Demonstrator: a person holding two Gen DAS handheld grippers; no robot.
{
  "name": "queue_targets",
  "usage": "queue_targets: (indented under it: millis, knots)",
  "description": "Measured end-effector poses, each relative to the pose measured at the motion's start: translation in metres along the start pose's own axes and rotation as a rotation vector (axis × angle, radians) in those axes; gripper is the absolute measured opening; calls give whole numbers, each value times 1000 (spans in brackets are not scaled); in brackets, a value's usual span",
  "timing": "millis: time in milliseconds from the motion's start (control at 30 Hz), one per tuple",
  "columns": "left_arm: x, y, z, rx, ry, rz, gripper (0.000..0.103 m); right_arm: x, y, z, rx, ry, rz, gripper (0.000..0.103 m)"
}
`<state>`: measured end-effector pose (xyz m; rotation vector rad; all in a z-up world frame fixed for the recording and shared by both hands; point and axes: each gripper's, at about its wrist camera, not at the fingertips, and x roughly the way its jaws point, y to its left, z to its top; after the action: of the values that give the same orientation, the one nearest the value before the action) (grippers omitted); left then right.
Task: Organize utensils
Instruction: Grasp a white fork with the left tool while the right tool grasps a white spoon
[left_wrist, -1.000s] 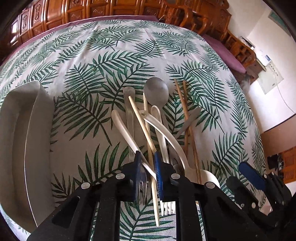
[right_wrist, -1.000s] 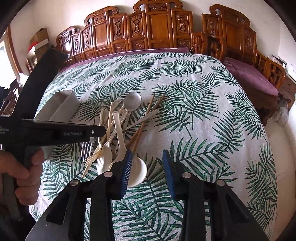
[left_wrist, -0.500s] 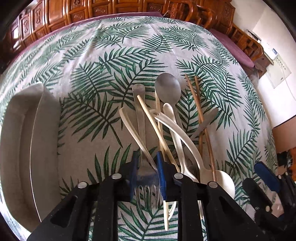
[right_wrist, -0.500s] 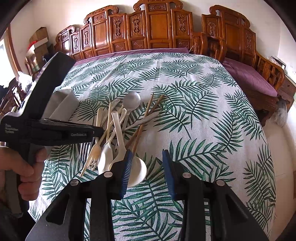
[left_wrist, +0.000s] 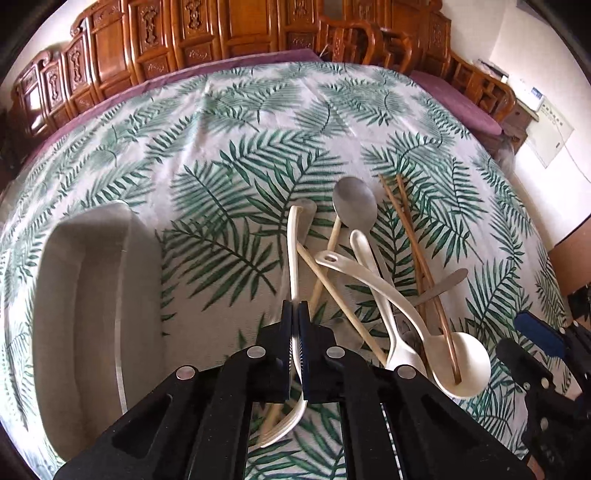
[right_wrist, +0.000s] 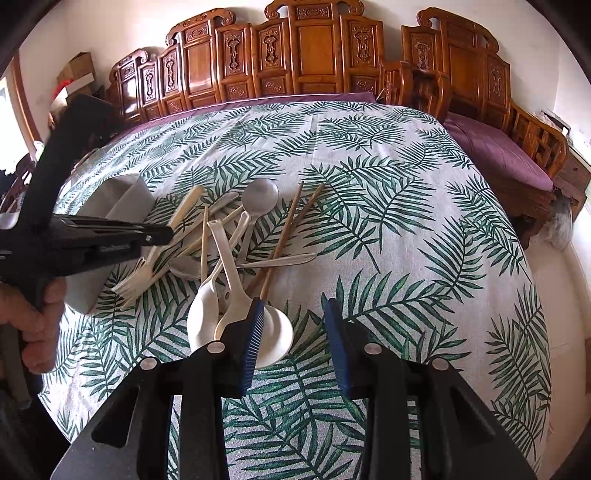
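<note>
My left gripper (left_wrist: 295, 314) is shut on a cream plastic fork (left_wrist: 293, 236); its handle points away from me and its tines stick out under the jaws. In the right wrist view the left gripper (right_wrist: 159, 234) reaches in from the left with the fork (right_wrist: 136, 280) in its tip. Beside it lies the utensil pile: a metal spoon (left_wrist: 354, 201), brown chopsticks (left_wrist: 413, 236), pale chopsticks (left_wrist: 332, 284) and cream spoons (left_wrist: 461, 363). My right gripper (right_wrist: 293, 321) stands open over the cloth, nothing between its fingers, its left finger by a cream spoon bowl (right_wrist: 277, 332).
A grey oblong tray (left_wrist: 96, 295) lies left of the pile. The table carries a palm-leaf cloth (right_wrist: 388, 229). Carved wooden chairs (right_wrist: 306, 55) and a purple-cushioned bench (right_wrist: 495, 151) stand behind and to the right. A hand (right_wrist: 33, 325) holds the left gripper's handle.
The left jaws have closed onto the cream fork, which now runs straight through them, and the left view has tilted up. The right gripper has not moved.
</note>
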<state>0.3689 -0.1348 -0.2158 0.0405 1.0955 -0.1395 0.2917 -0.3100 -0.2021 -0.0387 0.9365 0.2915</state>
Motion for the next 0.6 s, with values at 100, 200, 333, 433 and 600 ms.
queue_targets:
  millis: [100, 200, 333, 433, 600]
  knots:
    - [-15, 2, -4, 16, -30, -14, 3, 0, 2, -1, -4, -1, 3, 36]
    - [-31, -1, -11, 46, -60, -18, 3, -1, 4, -1, -5, -8, 22, 36]
    - [-47, -5, -21, 84, -85, -38, 3, 1, 8, 3, -15, -3, 56, 36]
    - [-57, -3, -26, 91, -91, -55, 3, 6, 17, 7, -37, -2, 72, 36]
    - [-73, 4, -34, 97, -106, -77, 3, 30, 34, 16, -79, 42, 67, 26]
